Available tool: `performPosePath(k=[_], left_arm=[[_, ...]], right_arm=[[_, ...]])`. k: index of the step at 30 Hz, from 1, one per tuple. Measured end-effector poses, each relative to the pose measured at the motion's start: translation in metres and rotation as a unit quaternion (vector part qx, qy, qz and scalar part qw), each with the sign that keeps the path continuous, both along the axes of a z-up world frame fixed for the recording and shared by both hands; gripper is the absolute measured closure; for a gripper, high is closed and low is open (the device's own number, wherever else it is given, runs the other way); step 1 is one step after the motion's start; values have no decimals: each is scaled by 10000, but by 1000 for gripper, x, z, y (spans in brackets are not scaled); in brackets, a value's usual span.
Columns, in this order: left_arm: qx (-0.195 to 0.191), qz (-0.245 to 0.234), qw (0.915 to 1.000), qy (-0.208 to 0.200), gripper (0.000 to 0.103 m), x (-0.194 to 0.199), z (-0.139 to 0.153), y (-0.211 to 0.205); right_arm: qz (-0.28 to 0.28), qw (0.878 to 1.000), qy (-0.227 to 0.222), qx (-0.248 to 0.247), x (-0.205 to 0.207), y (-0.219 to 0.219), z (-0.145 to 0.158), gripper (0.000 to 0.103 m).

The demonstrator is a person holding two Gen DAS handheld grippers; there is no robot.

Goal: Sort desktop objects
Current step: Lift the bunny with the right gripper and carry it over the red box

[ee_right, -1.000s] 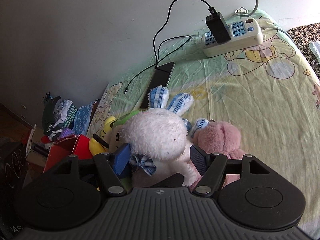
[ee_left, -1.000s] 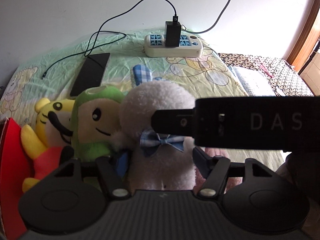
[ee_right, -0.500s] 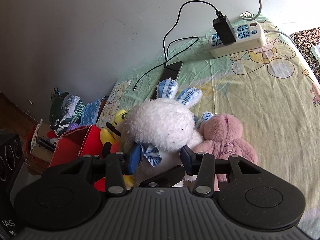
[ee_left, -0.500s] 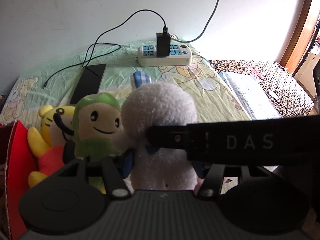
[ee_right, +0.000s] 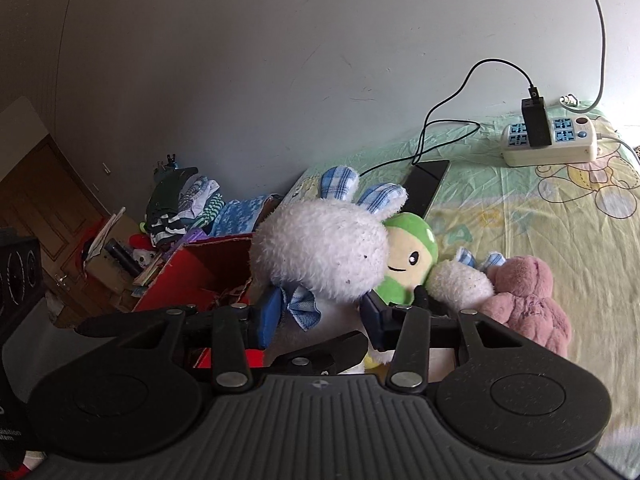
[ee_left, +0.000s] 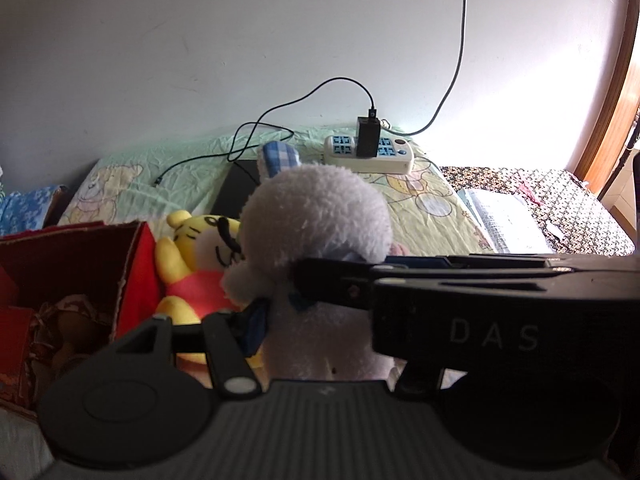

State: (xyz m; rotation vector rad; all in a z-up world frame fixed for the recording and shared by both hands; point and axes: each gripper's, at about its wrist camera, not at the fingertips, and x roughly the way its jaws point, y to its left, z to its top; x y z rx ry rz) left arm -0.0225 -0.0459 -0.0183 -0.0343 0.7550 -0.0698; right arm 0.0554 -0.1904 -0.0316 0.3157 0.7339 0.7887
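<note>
Gripping the white fuzzy rabbit plush (ee_right: 320, 256) at its neck, the right gripper (ee_right: 320, 312) has both blue pads pressed into the fur by the checked bow, holding it raised above the open red cardboard box (ee_right: 192, 276). Four plush toys show: rabbit, green-capped doll (ee_right: 408, 264), fluffy pink bear (ee_right: 528, 296), yellow tiger (ee_left: 188, 264). The left gripper (ee_left: 320, 320) sits around the rabbit's body; one pad is hidden, so its grip cannot be judged

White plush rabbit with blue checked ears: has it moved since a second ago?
Yes. The white plush rabbit, gripped by the right tongs, has been carried left, off the pink plush bear, toward the red cardboard box.
</note>
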Motion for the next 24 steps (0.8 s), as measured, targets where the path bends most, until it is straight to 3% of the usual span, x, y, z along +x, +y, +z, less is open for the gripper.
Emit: performPosePath(k=[6,11,19,24], left_arm=[[117,184,9994,-274,43,-17,15,41],[336,238,9985,-371,43,-25,19,95],[378,314,9987,-97,43,-31,4,198],[489,262,9982,207,43,-33,-17,236]], right_arm=[[180,9994,-274,85,-12,47,16,56],[251,9994,-138,185,-18,104,20,56],[372,9993,96,35,-29,202,6,56],[382,9977,563,-62,-27,237,-13,56]])
